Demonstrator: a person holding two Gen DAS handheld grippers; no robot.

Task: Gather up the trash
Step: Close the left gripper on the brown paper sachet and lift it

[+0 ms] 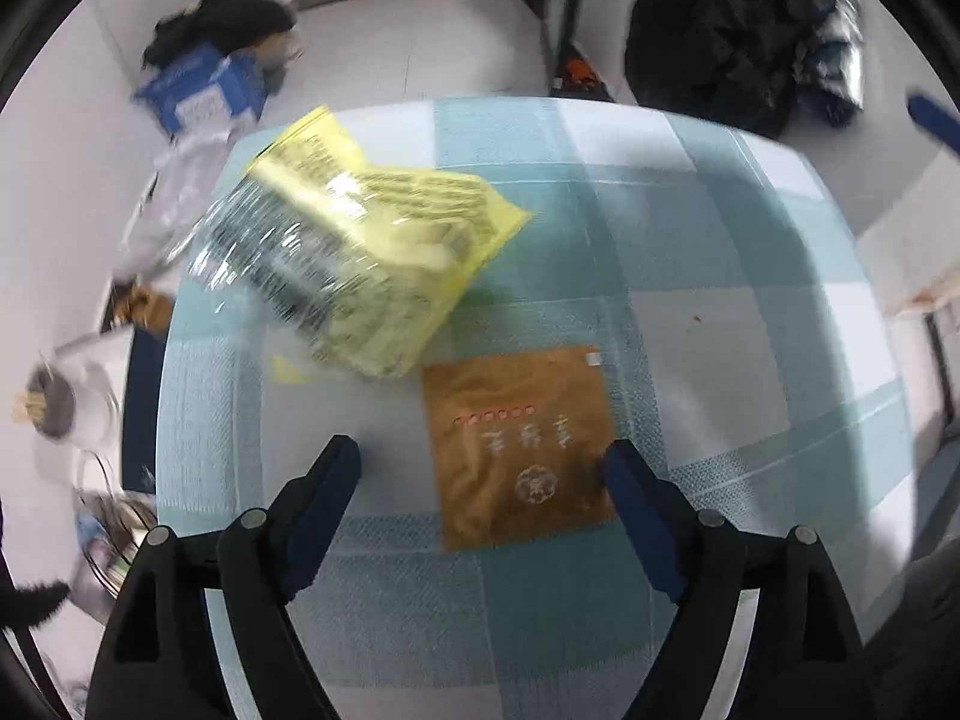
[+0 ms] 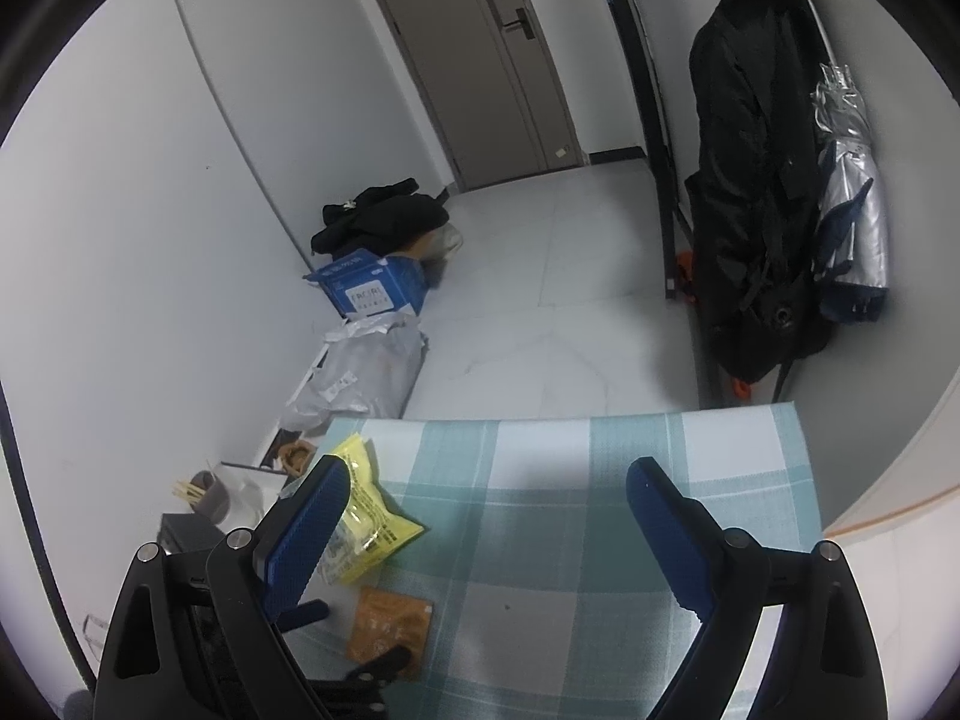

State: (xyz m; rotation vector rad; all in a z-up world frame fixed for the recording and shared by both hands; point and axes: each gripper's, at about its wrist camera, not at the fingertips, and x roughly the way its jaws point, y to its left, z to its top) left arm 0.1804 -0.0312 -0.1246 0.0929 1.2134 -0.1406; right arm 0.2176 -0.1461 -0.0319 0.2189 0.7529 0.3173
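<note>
A yellow and clear snack bag (image 1: 348, 252) shows blurred over the far left part of the checked tablecloth (image 1: 720, 300). In the right wrist view the same snack bag (image 2: 372, 516) lies at the table's left edge. A flat brown packet (image 1: 516, 444) lies on the cloth just beyond and between the tips of my left gripper (image 1: 483, 459), which is open and holds nothing. My right gripper (image 2: 489, 474) hangs open above the cloth (image 2: 600, 540), empty, to the right of the bag. The brown packet (image 2: 390, 624) and the left gripper (image 2: 348, 636) sit at its lower left.
On the floor to the left are a blue box (image 2: 372, 288), a grey mailing bag (image 2: 366, 372), black clothes (image 2: 384, 216) and a cup of sticks (image 2: 210, 495). A black coat (image 2: 756, 210) and a silver umbrella (image 2: 852, 228) hang at the right. A door (image 2: 480, 60) stands behind.
</note>
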